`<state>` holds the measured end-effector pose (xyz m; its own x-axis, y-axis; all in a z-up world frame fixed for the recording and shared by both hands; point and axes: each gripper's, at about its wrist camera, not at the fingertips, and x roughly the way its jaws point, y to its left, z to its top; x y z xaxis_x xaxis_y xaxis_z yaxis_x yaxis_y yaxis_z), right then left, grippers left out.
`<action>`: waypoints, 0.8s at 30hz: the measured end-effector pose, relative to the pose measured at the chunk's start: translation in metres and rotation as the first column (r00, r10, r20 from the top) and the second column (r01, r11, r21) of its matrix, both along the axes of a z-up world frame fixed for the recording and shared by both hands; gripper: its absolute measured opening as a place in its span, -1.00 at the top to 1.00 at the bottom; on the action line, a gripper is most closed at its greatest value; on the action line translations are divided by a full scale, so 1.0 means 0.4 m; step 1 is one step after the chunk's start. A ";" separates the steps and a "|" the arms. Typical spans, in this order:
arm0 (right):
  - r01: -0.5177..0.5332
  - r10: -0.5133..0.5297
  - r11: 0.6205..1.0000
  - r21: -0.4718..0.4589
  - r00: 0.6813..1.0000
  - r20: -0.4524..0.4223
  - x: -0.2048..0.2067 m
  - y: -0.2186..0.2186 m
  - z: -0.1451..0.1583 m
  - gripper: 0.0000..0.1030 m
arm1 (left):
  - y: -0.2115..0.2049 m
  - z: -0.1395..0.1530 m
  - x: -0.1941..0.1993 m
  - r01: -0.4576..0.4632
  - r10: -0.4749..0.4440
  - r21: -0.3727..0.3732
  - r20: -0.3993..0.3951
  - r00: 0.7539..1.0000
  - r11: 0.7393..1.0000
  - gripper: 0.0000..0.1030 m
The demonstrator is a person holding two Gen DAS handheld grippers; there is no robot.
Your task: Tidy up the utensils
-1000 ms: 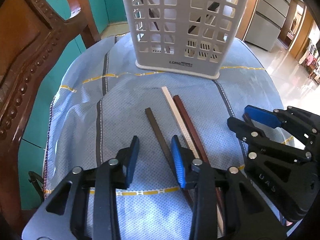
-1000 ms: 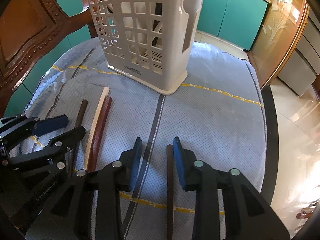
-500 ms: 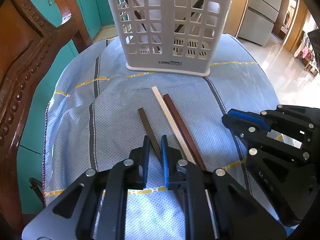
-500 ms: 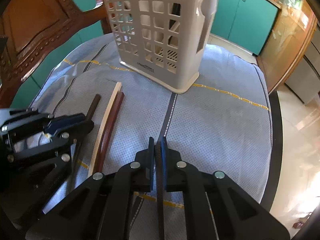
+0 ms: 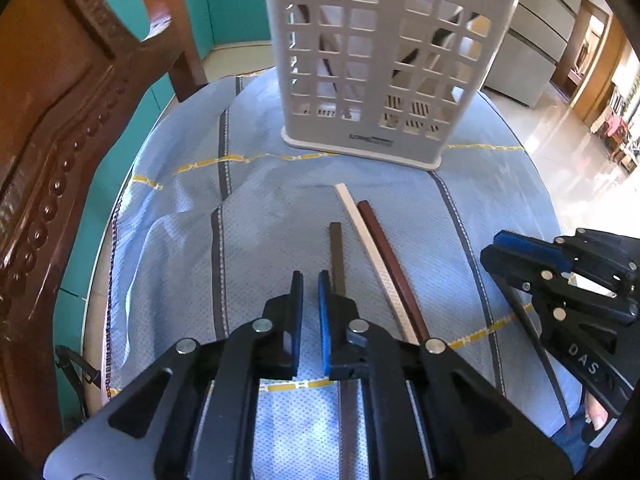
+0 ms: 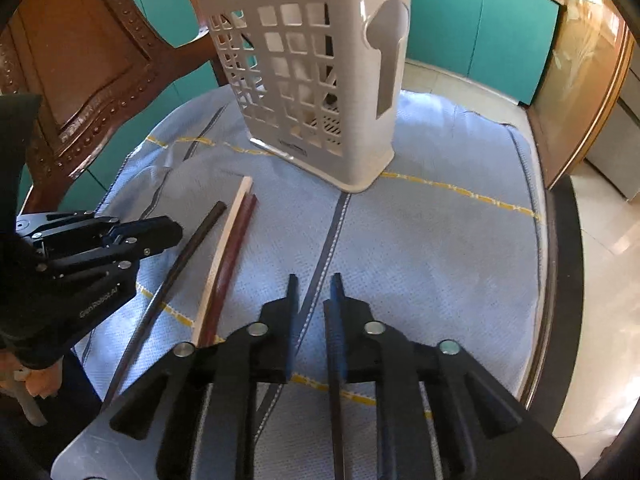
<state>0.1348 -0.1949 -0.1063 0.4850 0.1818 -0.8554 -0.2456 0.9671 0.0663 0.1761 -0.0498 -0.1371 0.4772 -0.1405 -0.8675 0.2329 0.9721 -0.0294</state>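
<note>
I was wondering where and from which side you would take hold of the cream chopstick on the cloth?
Probably the cream chopstick's far end, nearest the utensil basket, coming from above with the jaws across its width. That tip juts past the reddish-brown chopstick lying against one side, so both flanks are free only there.

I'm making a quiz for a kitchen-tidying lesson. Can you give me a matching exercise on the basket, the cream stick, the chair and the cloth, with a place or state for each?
Things:
1. utensil basket
2. cream stick
3. chair
4. cloth

Places or states:
a. carved brown wood, off the cloth's edge
b. standing upright on the cloth
c. blue with yellow lines, spread out under the rest
d. lying flat, alongside the reddish-brown stick

Pairs: 1-b, 2-d, 3-a, 4-c
</note>
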 end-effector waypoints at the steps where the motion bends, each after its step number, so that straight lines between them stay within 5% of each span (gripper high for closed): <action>1: 0.013 -0.013 1.000 -0.009 1.000 -0.001 0.003 -0.003 -0.001 0.40 | 0.006 -0.001 0.002 -0.004 0.004 0.002 0.000 1.000 1.000 0.82; 5: 0.016 -0.017 1.000 -0.022 0.999 -0.051 0.006 -0.028 0.002 0.26 | 0.010 -0.003 -0.001 0.004 -0.004 0.003 -0.005 1.000 1.000 0.72; 24: -0.069 0.059 0.989 -0.130 0.995 -0.074 -0.073 -0.025 -0.040 0.26 | -0.075 -0.015 0.017 -0.007 0.007 0.055 -0.001 1.000 0.998 0.52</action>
<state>0.1058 -0.2051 -0.1223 0.4142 0.0933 -0.9054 -0.3067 0.9509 -0.0423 0.1829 -0.0797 -0.1433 0.4773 -0.0897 -0.8741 0.2264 0.9737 0.0238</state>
